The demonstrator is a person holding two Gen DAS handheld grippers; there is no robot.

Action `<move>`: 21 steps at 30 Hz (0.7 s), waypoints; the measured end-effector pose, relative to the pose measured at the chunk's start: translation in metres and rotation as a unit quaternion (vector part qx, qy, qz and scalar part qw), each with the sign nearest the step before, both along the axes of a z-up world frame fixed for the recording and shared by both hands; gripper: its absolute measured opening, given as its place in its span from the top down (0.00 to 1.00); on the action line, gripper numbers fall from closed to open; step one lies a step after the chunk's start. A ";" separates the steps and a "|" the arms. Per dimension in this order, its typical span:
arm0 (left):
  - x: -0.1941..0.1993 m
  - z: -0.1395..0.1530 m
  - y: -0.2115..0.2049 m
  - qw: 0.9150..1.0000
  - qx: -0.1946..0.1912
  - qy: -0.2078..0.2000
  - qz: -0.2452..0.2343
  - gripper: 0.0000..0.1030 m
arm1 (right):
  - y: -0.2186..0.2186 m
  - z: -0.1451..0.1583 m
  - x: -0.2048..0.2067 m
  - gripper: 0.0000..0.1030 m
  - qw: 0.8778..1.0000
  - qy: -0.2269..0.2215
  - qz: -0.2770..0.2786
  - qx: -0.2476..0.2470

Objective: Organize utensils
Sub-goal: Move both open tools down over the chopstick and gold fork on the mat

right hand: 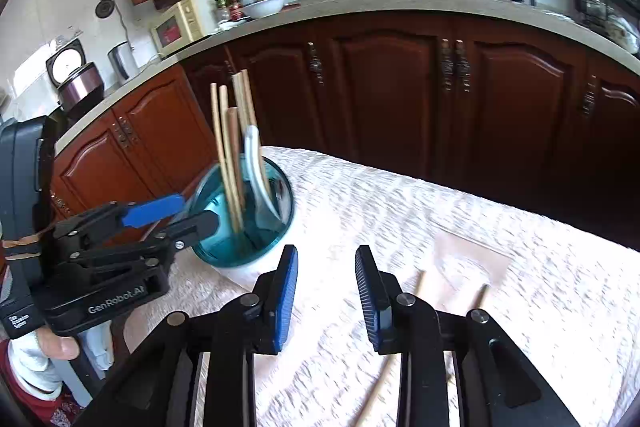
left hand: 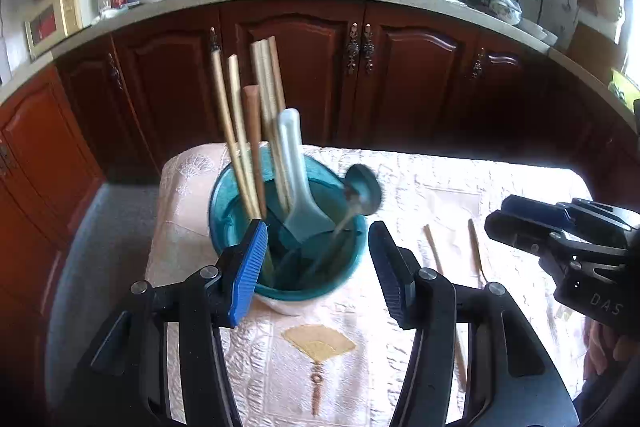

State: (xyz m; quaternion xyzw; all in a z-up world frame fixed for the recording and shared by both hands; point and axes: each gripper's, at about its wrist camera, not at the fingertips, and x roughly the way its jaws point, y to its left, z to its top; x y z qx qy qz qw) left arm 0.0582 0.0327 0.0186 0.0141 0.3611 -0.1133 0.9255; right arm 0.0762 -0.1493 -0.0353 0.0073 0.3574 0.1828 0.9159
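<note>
Both wrist views look down close, sharing the teal cup [left hand: 288, 227].

The grey metal ladle [left hand: 360, 189] in the teal glass holder [left hand: 224, 227] is motion-blurred, and the loose wooden chopsticks [right hand: 376, 393] run under the gripper arms.

We see a teal holder [left hand: 224, 227] with tan chopsticks [left hand: 236, 131] and a pale blue spoon [left hand: 294, 163], on a cream quilted cloth [left hand: 420, 179] with a gold fan motif [left hand: 318, 343]; blue ribbed pads [right hand: 286, 291].
</note>
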 end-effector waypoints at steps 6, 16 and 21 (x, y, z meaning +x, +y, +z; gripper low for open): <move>-0.021 0.007 -0.032 1.000 0.009 -0.014 -0.015 0.49 | -0.044 0.000 -0.028 0.70 0.999 0.001 -0.033 -0.004; -0.032 -0.004 -0.081 0.998 0.002 0.021 -0.051 0.47 | -0.118 -0.030 -0.055 0.67 0.994 0.037 -0.097 -0.025; -0.030 -0.027 -0.097 0.997 -0.003 0.056 -0.062 0.45 | -0.144 -0.065 -0.048 0.67 0.989 0.086 -0.118 -0.008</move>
